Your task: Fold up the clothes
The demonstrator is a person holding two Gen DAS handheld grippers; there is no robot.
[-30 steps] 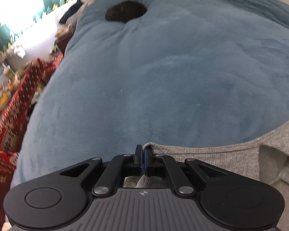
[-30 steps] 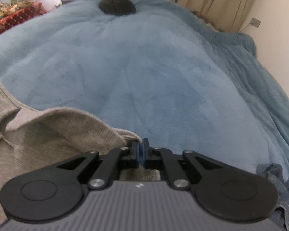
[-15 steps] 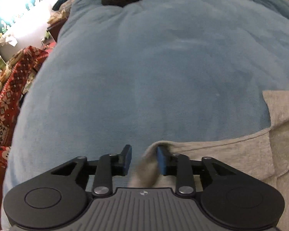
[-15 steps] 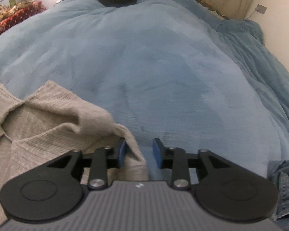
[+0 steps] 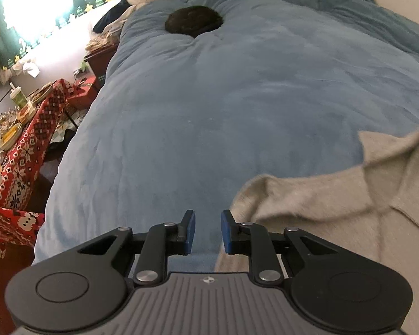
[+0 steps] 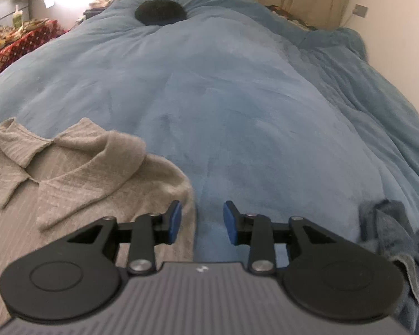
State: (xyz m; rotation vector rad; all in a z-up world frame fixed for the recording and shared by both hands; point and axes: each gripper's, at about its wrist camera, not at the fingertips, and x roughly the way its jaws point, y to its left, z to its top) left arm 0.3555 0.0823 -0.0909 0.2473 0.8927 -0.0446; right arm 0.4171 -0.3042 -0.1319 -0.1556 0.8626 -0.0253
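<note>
Both grippers are spread and hold nothing. The left gripper (image 5: 208,230) has the grey collared shirt (image 5: 335,203) just right of it; the right gripper (image 6: 200,222) has it left, lying on the blue blanket (image 6: 237,97).

No readable text, label, brand or number shows anywhere.

Daylight pours from a blown-out window (image 5: 39,2) at upper left; the blanket (image 5: 237,106) is evenly, softly lit. Fisheye bending curves the edges, and the sweater (image 5: 335,203) looks slightly blurred.
</note>
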